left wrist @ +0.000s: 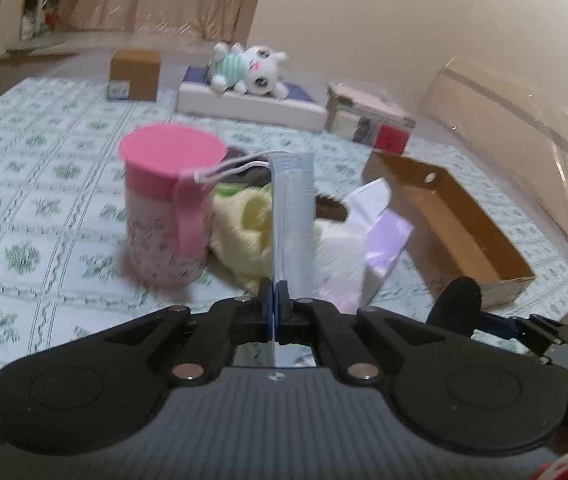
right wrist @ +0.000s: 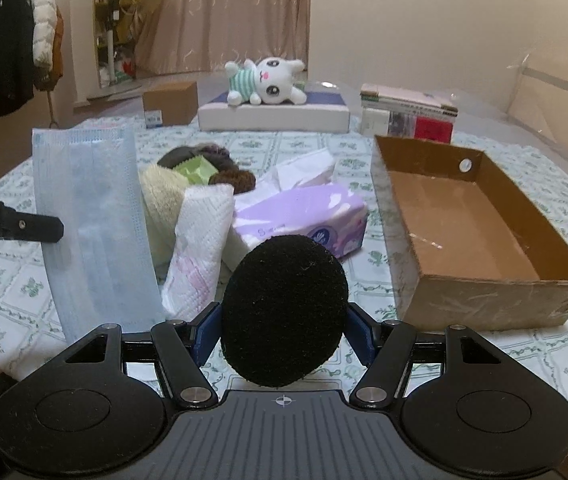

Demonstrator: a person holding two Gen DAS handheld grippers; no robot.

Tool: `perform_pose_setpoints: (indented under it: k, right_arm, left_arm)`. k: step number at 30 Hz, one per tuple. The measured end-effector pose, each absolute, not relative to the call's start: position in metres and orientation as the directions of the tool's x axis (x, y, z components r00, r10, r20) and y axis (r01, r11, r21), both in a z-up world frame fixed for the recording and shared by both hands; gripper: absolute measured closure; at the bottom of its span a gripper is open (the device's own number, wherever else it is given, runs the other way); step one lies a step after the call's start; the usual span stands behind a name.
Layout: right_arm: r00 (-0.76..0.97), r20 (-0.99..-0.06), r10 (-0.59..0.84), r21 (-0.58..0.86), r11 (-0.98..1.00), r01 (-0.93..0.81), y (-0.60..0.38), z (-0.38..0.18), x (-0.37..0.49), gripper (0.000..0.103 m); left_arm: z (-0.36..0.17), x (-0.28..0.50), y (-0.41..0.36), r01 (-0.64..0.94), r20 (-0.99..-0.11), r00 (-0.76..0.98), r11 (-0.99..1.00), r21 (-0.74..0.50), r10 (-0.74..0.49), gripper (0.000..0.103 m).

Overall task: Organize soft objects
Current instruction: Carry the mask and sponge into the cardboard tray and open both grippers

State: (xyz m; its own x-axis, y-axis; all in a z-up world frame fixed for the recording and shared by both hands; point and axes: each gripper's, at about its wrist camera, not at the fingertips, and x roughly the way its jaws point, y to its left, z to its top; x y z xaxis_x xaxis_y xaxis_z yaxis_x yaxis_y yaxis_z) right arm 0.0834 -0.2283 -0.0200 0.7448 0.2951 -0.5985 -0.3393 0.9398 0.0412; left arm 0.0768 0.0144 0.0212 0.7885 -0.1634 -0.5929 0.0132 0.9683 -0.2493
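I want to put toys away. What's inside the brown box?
The open brown cardboard box shows only its bare floor; the near corner behind its front wall is hidden.

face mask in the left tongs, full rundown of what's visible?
The face mask is a pale blue disposable one, pleated, of thin non-woven-looking fabric, with white elastic ear loops at its far end. The left tongs are shut on one short end, holding it stretched out and lifted off the bedspread. One loop reaches toward the pink-lidded cup; whether it touches is unclear. Nothing else visibly touches the mask.
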Motion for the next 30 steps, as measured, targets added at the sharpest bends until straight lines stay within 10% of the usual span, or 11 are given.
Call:
perform_pose_setpoints:
  k: [30]
  right_arm:
    - [0.873, -0.482, 0.078, 0.001, 0.996, -0.088, -0.383, 0.028, 0.150, 0.038]
  left_arm:
    - [0.087, 0.214, -0.168, 0.441, -0.540, 0.632, 0.831, -0.339, -0.556, 0.103]
